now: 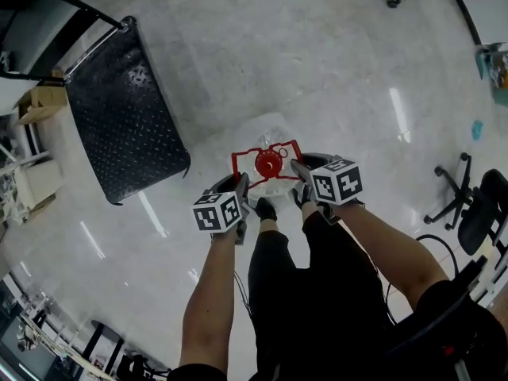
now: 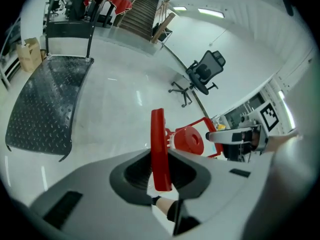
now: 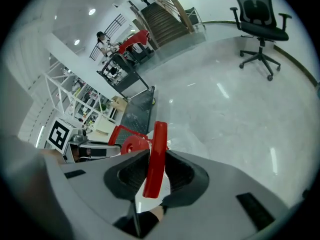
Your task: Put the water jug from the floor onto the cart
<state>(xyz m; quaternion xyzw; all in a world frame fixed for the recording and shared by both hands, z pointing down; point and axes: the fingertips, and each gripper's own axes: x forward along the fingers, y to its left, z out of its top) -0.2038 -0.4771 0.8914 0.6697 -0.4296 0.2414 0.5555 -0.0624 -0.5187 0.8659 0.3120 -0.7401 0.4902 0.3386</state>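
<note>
The clear water jug has a red cap and a red carrying frame round its neck; it hangs just in front of the person's feet. My left gripper is shut on the frame's left bar, which stands upright between the pads. My right gripper is shut on the right bar. Each gripper view shows the cap and the other gripper beyond it. The black diamond-plate cart lies to the left, apart from the jug.
The cart's handle rises at its far end, with a cardboard box beside it. Office chairs stand to the right. Stairs and shelving lie further off. The floor is glossy pale tile.
</note>
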